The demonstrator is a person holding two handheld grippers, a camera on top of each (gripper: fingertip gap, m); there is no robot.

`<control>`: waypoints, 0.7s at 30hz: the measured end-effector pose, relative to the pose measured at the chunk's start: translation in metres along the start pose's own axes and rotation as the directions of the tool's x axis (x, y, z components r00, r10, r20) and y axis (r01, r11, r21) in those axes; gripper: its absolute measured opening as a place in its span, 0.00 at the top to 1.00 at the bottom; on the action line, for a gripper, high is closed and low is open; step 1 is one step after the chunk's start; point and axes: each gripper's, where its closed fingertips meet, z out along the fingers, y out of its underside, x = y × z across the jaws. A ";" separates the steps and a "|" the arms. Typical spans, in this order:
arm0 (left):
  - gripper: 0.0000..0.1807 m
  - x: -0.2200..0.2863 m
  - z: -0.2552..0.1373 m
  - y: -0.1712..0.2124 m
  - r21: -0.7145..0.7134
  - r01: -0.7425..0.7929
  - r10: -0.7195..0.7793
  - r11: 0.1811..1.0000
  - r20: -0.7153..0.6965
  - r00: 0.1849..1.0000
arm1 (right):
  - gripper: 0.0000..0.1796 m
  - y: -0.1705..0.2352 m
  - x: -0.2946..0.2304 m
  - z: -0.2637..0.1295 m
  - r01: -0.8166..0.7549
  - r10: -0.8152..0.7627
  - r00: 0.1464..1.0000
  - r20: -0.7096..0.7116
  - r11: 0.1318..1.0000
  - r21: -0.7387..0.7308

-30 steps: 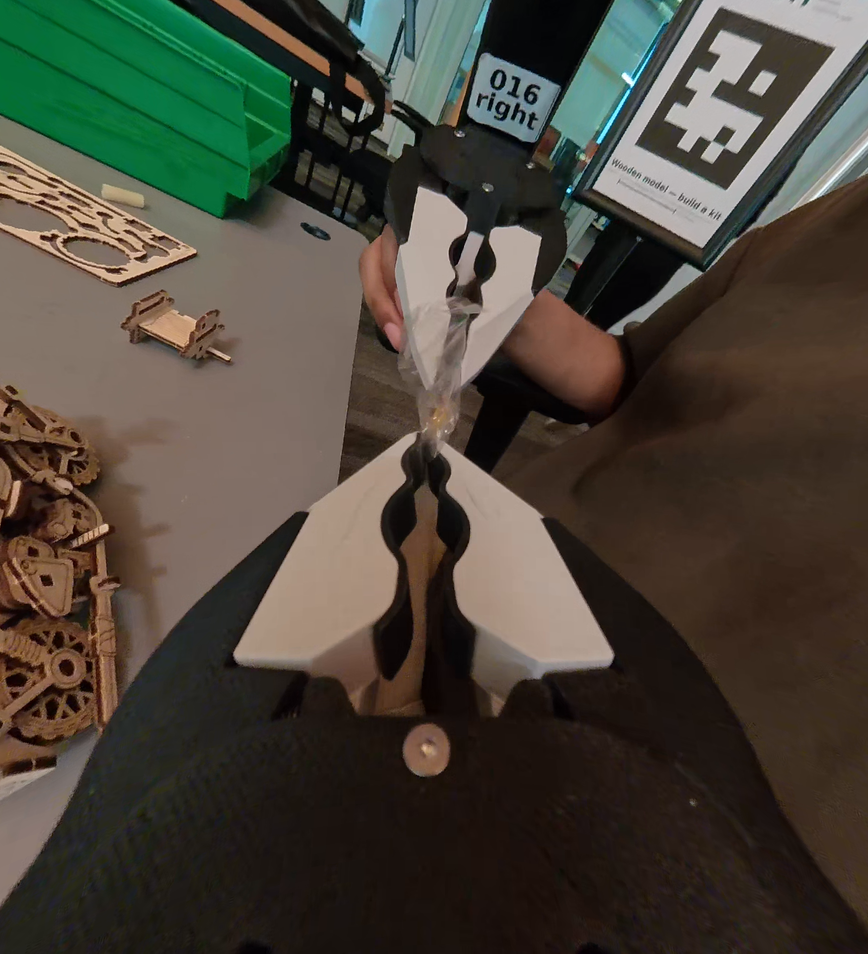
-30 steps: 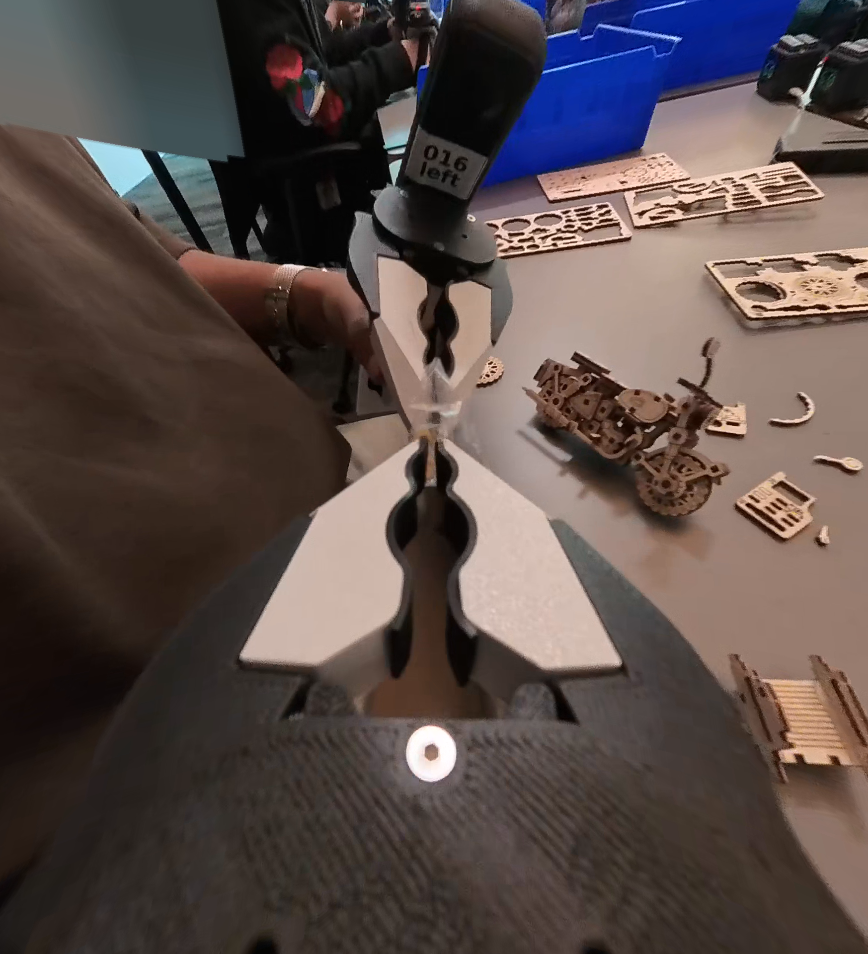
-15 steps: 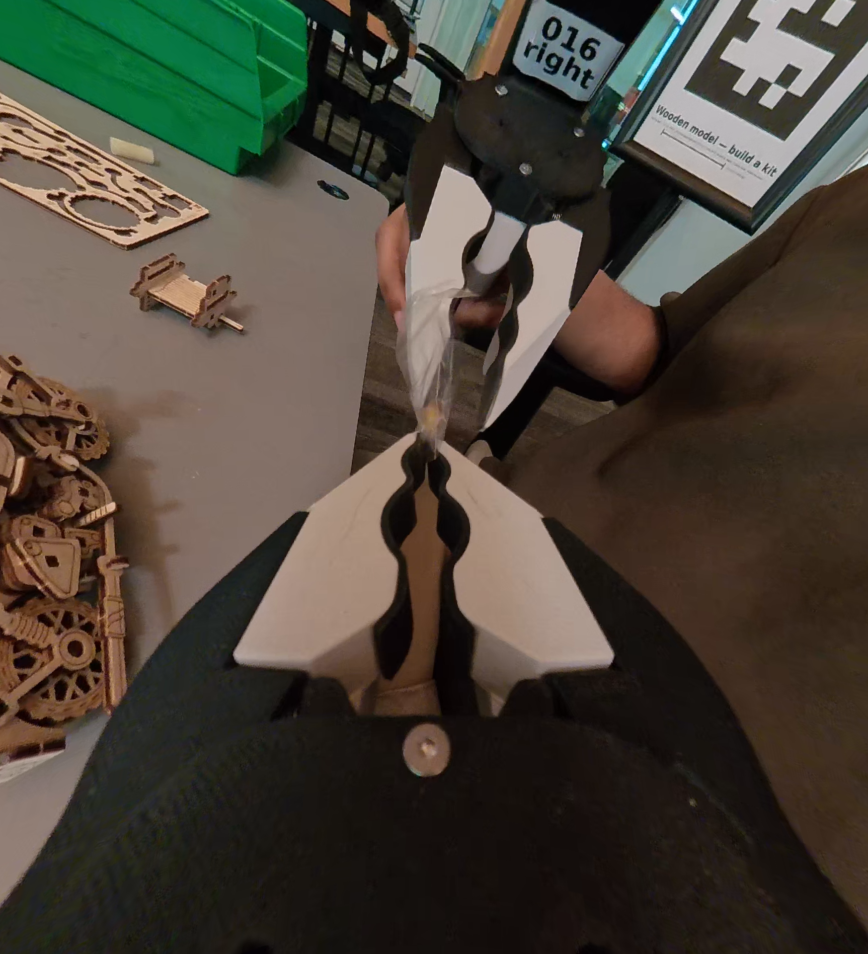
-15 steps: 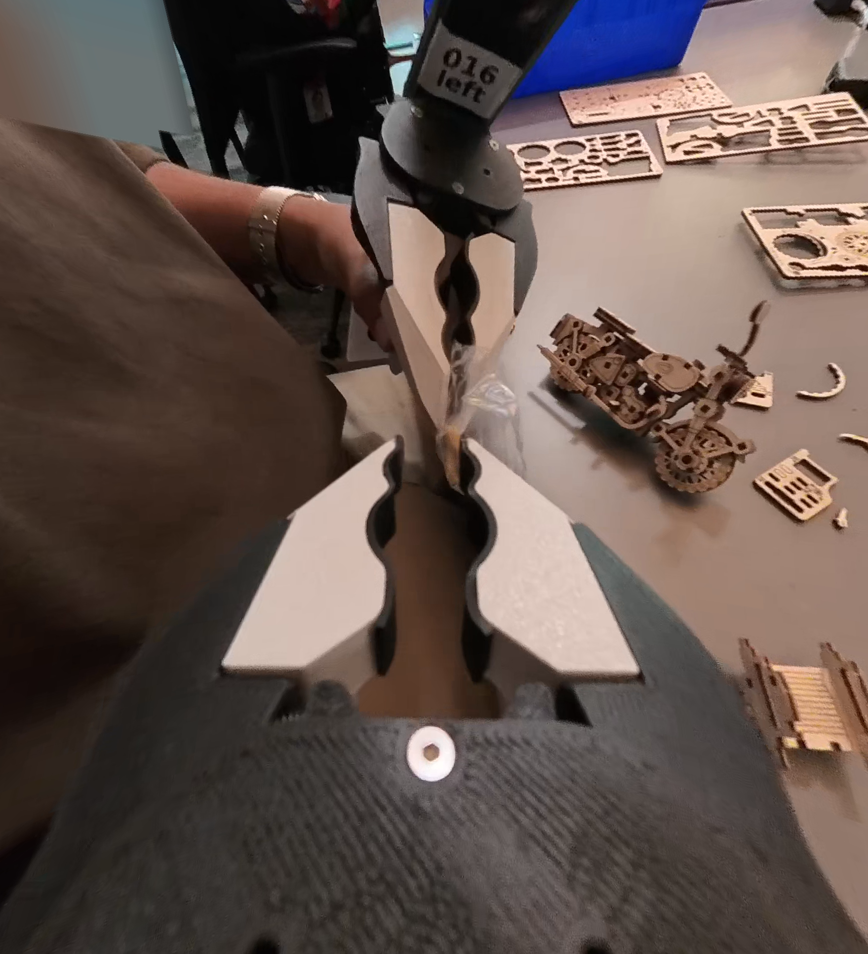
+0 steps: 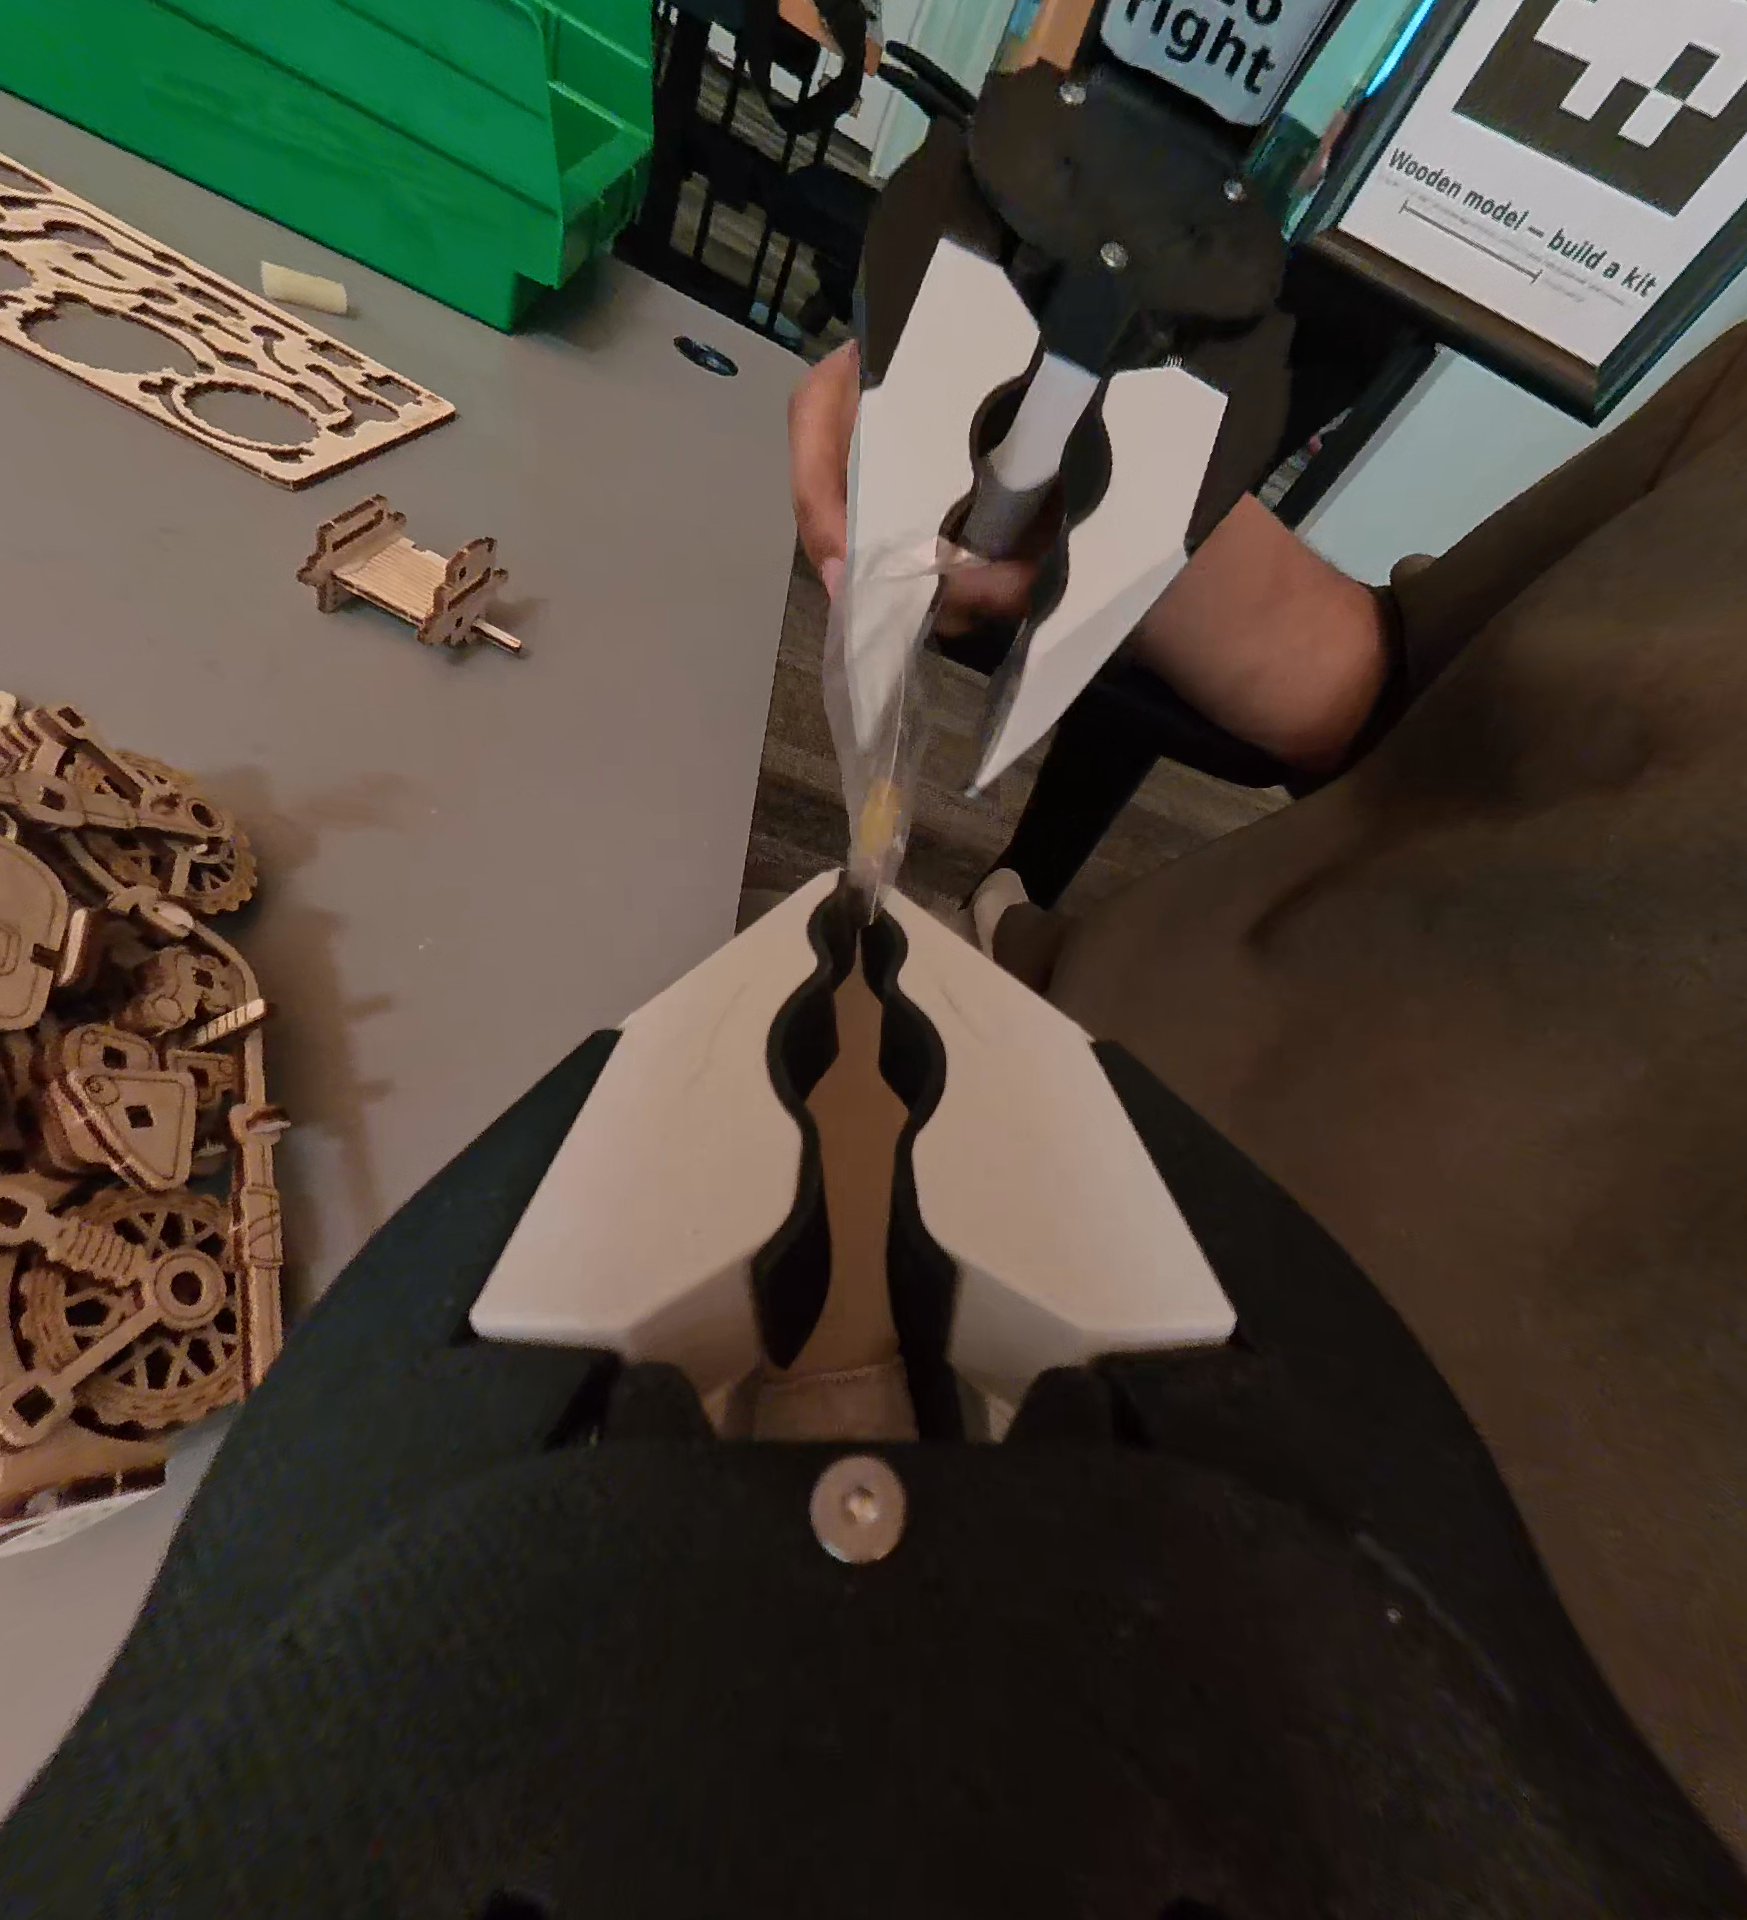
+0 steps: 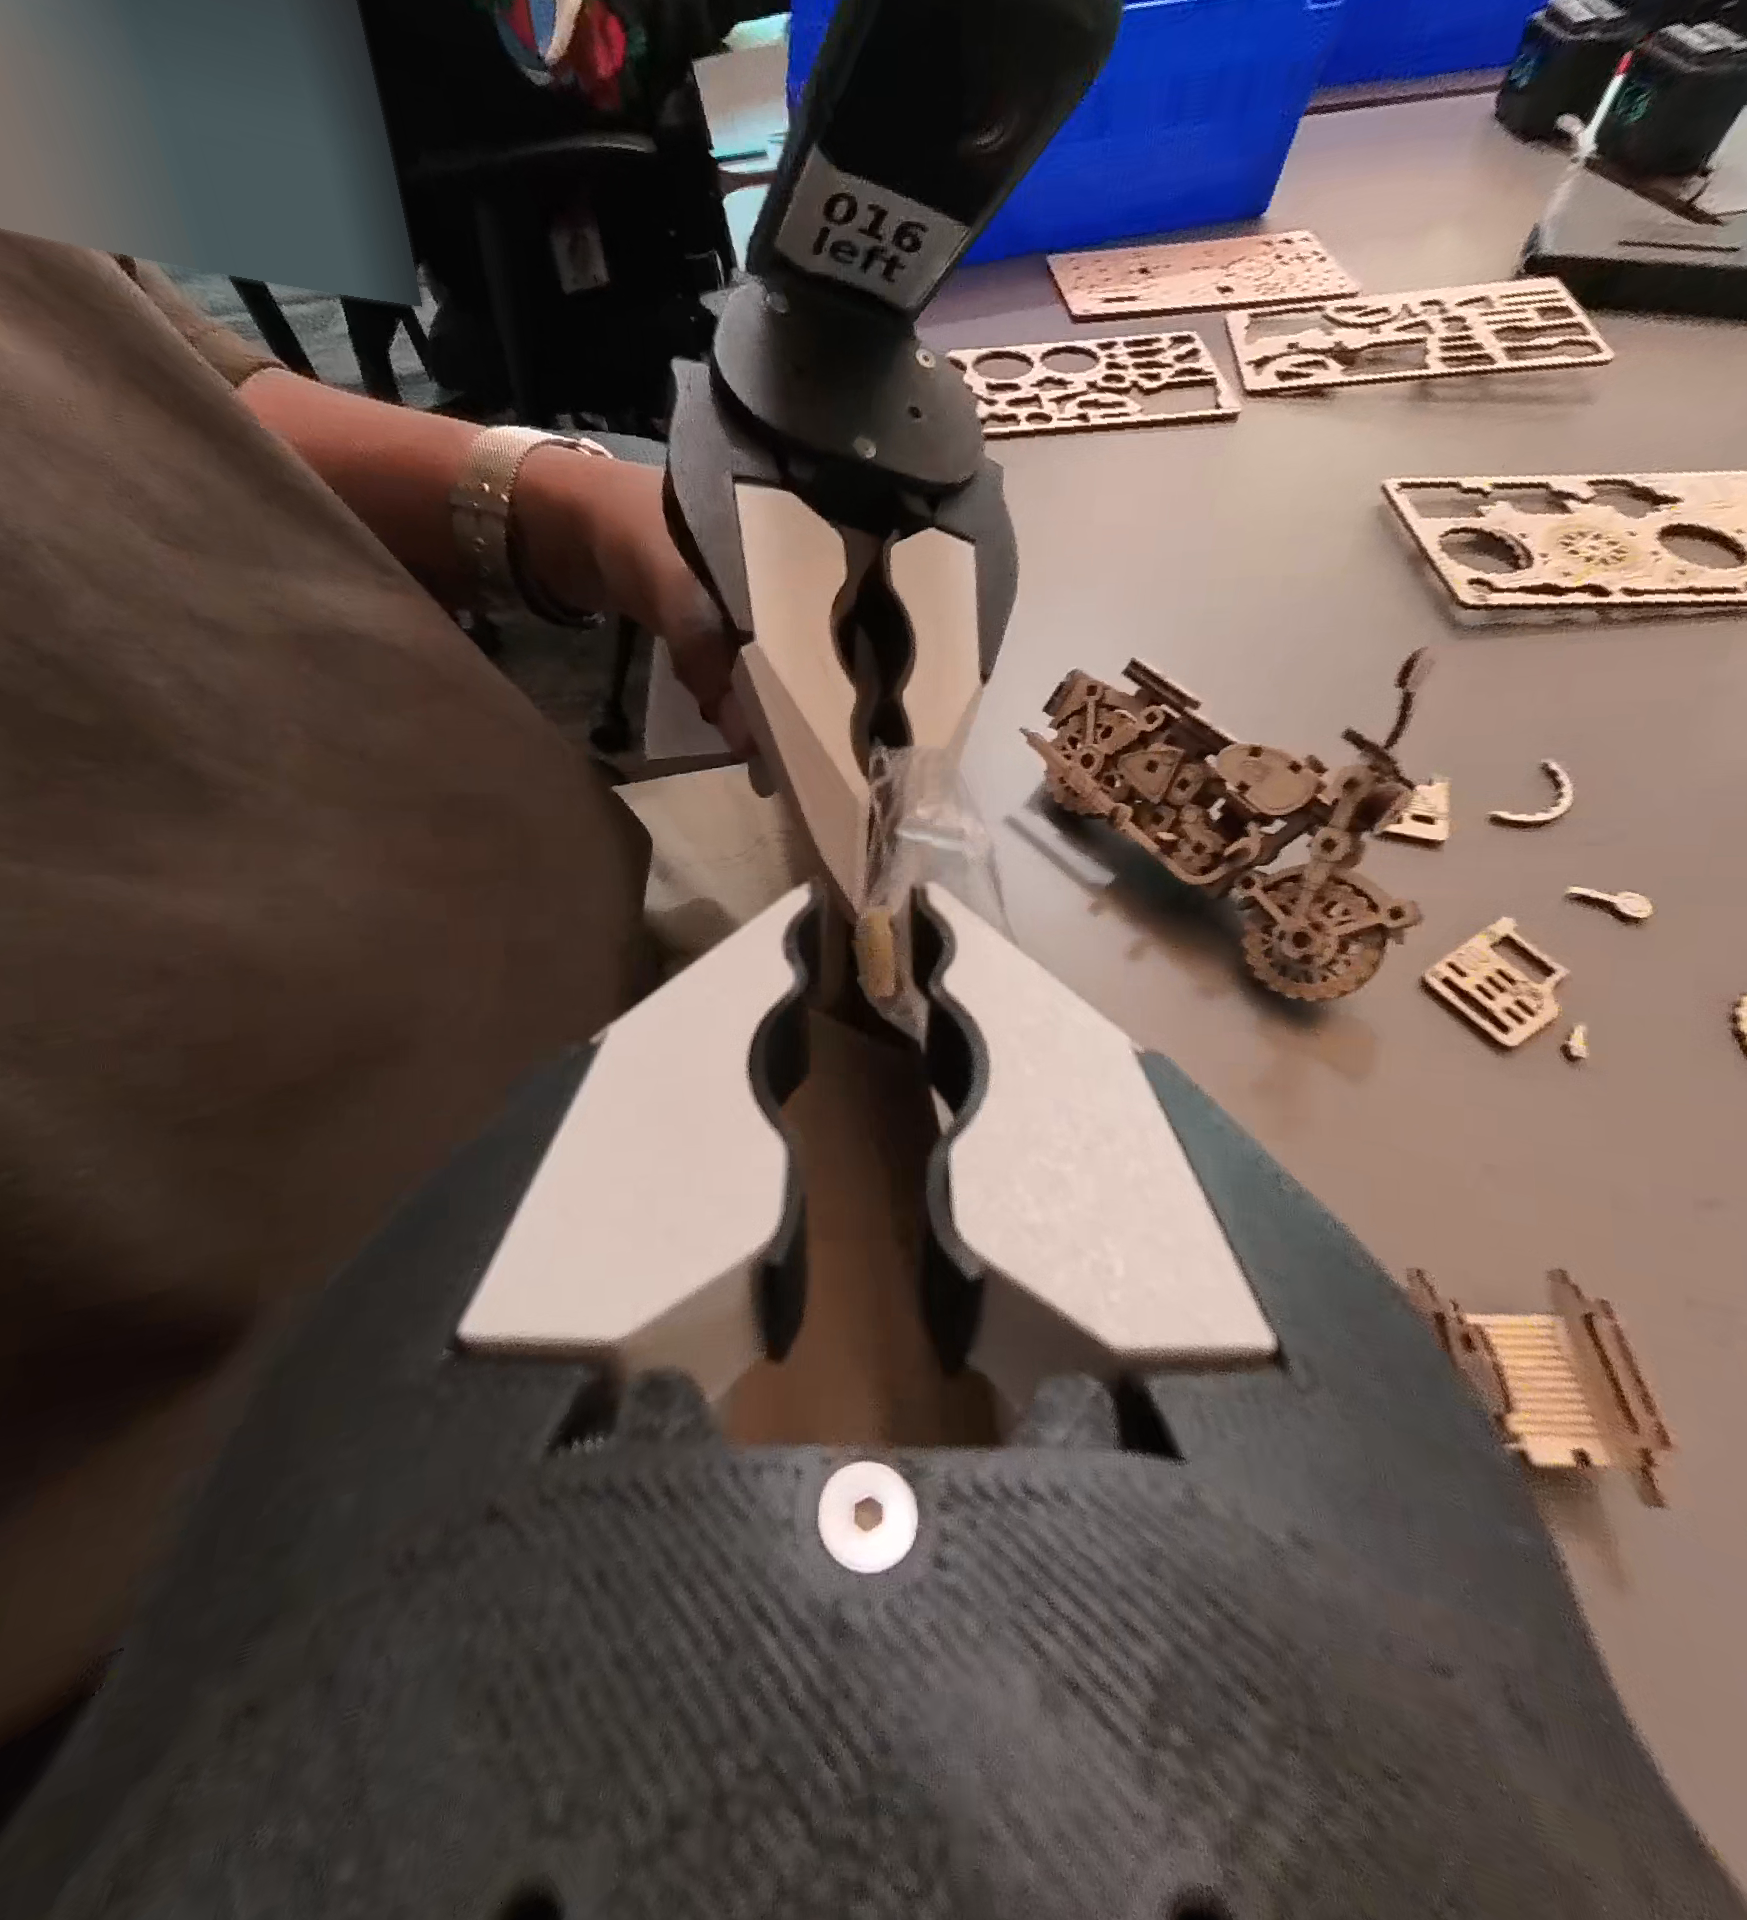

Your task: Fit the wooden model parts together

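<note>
While a crinkly clear bag [image 5: 874,727] is pinched by the left gripper [image 5: 861,914], the right gripper [image 6: 864,914] is spread wide around it.

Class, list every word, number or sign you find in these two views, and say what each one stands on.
I do not copy wording; these things bear it.
Right-handle label, white, above the right gripper: short legible print.
Left-handle label, white, above the left gripper: short legible print.
Framed sign: black-and-white square marker, one legible line beneath, finer print too small.
Wooden sheets: none visible.
</note>
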 end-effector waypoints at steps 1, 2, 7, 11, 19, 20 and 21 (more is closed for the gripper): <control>1.00 0.000 0.001 0.001 -0.005 -0.003 0.003 1.000 0.000 1.000 | 0.92 -0.001 0.000 -0.001 -0.004 0.004 1.000 0.003 1.000 0.007; 1.00 0.001 0.001 0.001 -0.008 -0.005 0.005 1.000 0.000 1.000 | 0.91 -0.004 -0.001 -0.002 -0.017 0.017 1.000 0.014 1.000 0.020; 1.00 0.003 0.000 -0.002 0.012 -0.007 0.007 1.000 -0.015 1.000 | 0.90 -0.002 0.004 -0.007 -0.052 0.051 0.999 0.008 0.998 0.020; 1.00 0.004 -0.002 -0.005 0.033 0.011 -0.010 0.999 -0.031 0.999 | 0.87 0.013 -0.003 0.004 -0.063 0.065 0.997 0.037 0.996 -0.064; 1.00 0.002 0.001 -0.003 0.014 0.006 -0.006 1.000 -0.009 1.000 | 0.93 0.015 -0.017 0.011 -0.075 0.084 0.989 0.121 0.995 -0.073; 1.00 0.002 0.001 -0.002 0.013 0.008 -0.008 1.000 -0.009 1.000 | 0.94 0.015 -0.017 0.011 -0.080 0.088 0.988 0.125 0.994 -0.070; 1.00 0.001 0.001 -0.003 0.016 0.009 -0.009 1.000 -0.008 1.000 | 0.96 0.014 -0.018 0.010 -0.086 0.094 0.987 0.133 0.994 -0.065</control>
